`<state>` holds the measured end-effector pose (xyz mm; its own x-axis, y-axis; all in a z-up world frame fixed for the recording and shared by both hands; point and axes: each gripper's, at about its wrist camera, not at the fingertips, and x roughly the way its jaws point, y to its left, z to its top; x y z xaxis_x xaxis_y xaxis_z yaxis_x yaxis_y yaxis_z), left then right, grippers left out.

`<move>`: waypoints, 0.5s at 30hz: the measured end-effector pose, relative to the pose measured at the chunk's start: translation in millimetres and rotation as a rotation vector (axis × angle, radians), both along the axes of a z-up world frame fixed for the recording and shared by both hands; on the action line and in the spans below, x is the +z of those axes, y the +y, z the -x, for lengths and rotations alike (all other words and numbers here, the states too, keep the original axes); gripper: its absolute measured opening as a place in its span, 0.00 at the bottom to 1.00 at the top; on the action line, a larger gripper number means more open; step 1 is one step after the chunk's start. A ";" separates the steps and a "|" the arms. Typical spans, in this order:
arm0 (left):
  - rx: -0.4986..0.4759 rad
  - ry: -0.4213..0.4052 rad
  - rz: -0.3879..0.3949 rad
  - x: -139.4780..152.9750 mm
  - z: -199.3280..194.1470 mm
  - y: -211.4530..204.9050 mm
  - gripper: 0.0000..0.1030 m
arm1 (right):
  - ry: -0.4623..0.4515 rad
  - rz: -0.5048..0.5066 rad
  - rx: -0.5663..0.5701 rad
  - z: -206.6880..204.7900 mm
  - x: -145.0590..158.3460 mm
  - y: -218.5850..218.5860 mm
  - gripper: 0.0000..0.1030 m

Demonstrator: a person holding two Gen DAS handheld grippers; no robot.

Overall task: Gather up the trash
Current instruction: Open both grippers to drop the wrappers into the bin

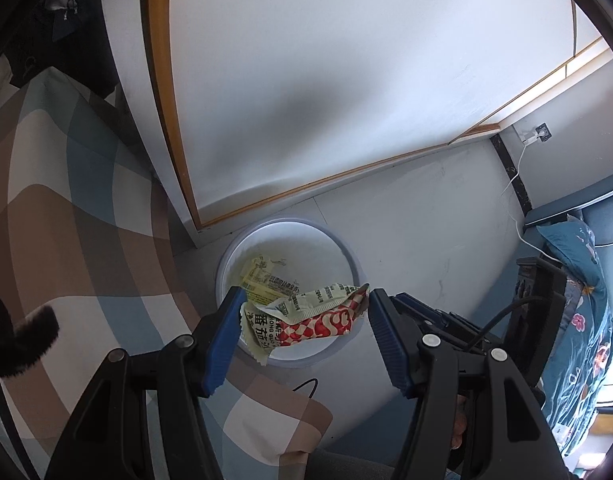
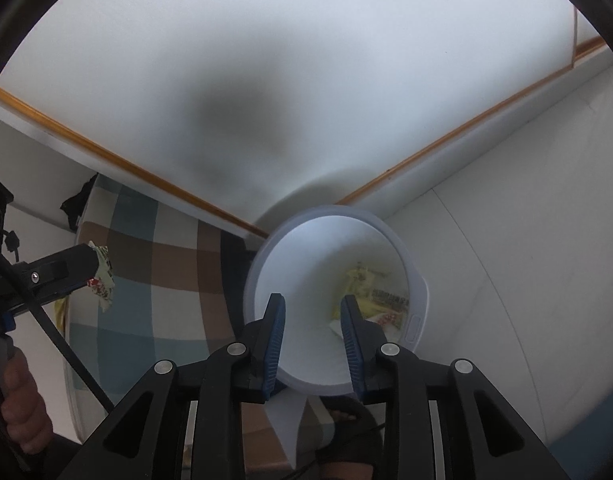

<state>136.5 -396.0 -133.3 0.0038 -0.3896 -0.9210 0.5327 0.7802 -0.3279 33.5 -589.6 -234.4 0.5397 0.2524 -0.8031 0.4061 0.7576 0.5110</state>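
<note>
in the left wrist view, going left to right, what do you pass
checked bedding → left tool gripping crumpled wrappers above the white bin → white cable → blue floral pillow

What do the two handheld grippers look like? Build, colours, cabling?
Both alike: the left gripper and right gripper have black plastic linkage arms with silver pivot pins and ribbed blue pads. A black cable trails from the left one.

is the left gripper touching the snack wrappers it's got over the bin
Touching. In the left wrist view the left gripper pinches the wrappers between both blue pads, above the bin.
</note>
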 end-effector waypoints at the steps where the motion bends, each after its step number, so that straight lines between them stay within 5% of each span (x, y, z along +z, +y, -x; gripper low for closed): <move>1: 0.000 0.007 -0.005 -3.1 -0.5 -1.8 0.57 | 0.003 0.006 -0.011 4.5 0.3 -2.1 0.34; 8: -0.021 0.044 -0.061 -18.3 6.4 -17.2 0.57 | 0.002 0.012 -0.070 24.8 2.7 -12.1 0.54; 15: -0.033 0.066 -0.070 -25.1 11.3 -33.2 0.57 | 0.000 -0.005 -0.112 45.3 9.5 -19.7 0.57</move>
<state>125.2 -429.2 -158.4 -0.0693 -0.3230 -0.9439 0.5373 0.7851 -0.3081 -11.7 -609.3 -224.9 0.5647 0.1945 -0.8020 0.4879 0.7051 0.5146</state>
